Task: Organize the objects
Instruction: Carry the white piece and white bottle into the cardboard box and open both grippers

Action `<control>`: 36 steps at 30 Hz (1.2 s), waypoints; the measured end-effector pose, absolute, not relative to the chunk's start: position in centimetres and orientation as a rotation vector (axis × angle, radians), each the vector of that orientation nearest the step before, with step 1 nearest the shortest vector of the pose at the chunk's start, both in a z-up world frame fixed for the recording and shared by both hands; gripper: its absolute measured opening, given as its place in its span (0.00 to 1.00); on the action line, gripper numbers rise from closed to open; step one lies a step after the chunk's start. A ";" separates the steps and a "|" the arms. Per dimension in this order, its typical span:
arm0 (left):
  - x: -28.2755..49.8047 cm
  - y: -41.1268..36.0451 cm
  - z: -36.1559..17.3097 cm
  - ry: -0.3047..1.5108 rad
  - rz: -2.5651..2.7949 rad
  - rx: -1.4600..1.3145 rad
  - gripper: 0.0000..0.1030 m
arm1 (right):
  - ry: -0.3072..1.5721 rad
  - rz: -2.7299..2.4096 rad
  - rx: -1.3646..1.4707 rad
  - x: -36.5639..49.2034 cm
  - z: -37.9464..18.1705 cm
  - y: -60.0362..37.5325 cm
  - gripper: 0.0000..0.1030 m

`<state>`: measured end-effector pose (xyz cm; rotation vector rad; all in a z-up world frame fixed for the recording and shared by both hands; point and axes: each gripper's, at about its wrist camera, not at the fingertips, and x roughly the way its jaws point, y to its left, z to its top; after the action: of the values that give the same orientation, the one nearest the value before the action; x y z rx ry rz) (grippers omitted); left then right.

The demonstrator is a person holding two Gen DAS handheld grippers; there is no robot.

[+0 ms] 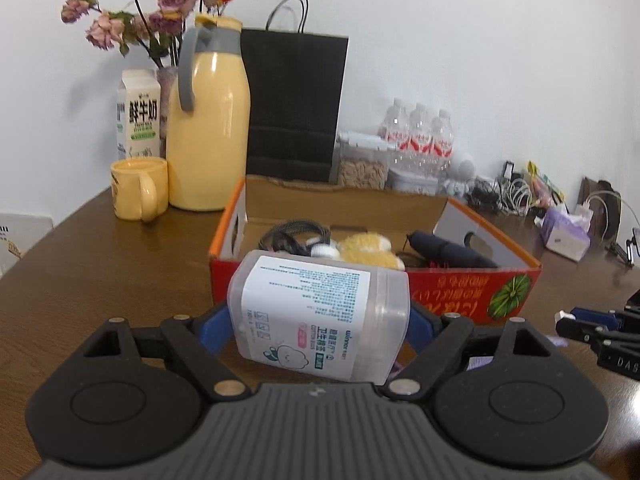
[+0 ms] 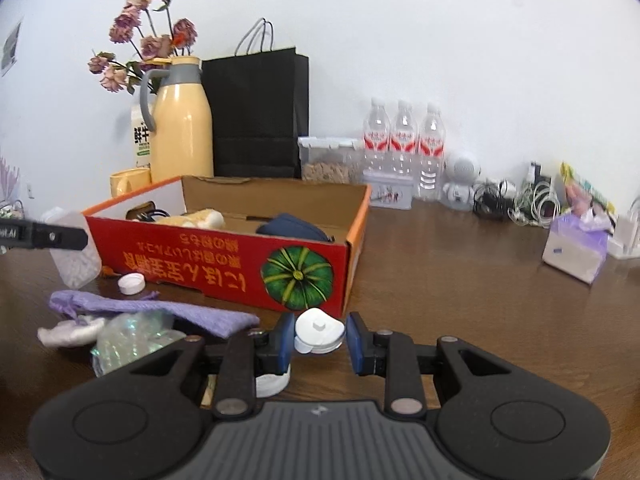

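The left tool (image 1: 318,330) has its blue pads pressed wide apart on a clear cotton swab box (image 1: 320,316), lifted and tilted just in front of the red cardboard box (image 1: 460,292). The right tool (image 2: 320,338) stands narrowly parted with a small white cap (image 2: 319,330) between its pads; whether they pinch it I cannot tell. A purple pouch (image 2: 160,312) lies on the desk (image 2: 460,300) nearby. Against the far edge stand a yellow jug (image 1: 208,132), black paper bag (image 1: 294,108) and water bottles (image 2: 404,140).
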<state>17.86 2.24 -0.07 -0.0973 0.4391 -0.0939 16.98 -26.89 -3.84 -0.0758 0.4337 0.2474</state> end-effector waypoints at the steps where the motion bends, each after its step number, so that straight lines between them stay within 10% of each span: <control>1: 17.8 2.3 0.3 0.431 -0.092 -0.099 0.83 | 0.427 0.253 -0.079 16.9 -3.6 -26.7 0.26; 36: 30.6 -0.8 2.4 0.471 -0.001 -0.097 0.84 | 0.388 0.312 -0.067 29.4 -0.3 -16.9 0.26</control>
<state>30.56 -0.78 2.38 -0.0970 0.4707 -0.0007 29.44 -16.95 -0.29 -0.0671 0.3876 0.3121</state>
